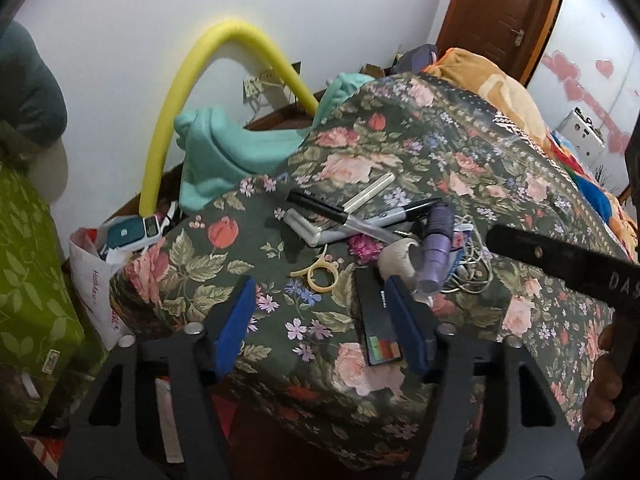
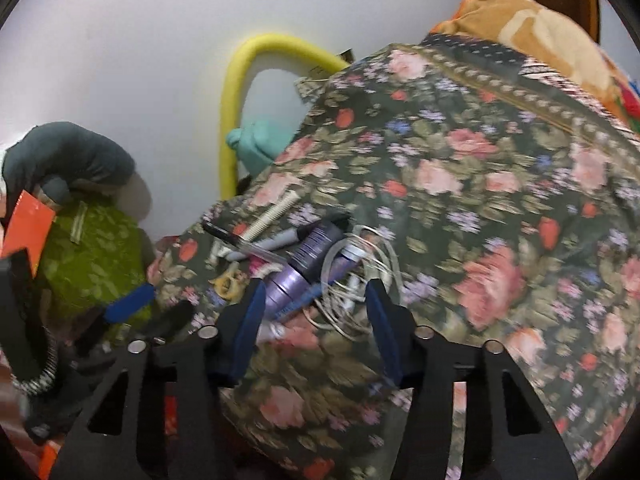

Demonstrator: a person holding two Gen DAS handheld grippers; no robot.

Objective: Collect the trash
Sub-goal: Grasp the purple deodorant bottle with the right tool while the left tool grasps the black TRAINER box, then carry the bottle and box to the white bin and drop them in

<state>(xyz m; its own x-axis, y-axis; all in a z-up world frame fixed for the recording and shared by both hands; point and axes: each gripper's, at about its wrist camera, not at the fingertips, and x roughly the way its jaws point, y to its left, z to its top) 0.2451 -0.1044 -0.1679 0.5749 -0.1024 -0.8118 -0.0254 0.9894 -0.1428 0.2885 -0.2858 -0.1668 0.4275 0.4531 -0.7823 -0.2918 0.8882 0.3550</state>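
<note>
A pile of small items lies on a dark floral cloth (image 1: 400, 152): a black marker (image 1: 316, 202), a grey marker (image 1: 400, 212), a white comb (image 1: 370, 192), yellow scissors (image 1: 320, 276), a purple tube (image 1: 436, 252), a dark flat box (image 1: 378, 316) and tangled white cable (image 1: 472, 264). My left gripper (image 1: 320, 292) is open just short of the scissors, its right finger beside the dark box. My right gripper (image 2: 316, 300) is open above the purple tube (image 2: 304, 268) and the white cable (image 2: 360, 276). Both are empty.
A yellow foam tube (image 1: 180, 92) arches against the white wall. A teal cloth (image 1: 224, 148) lies behind the pile. A green leafy bag (image 1: 28, 264) and a white plastic bag (image 1: 96, 280) stand at the left. An orange blanket (image 1: 488, 76) and a brown door (image 1: 500, 4) are at the back.
</note>
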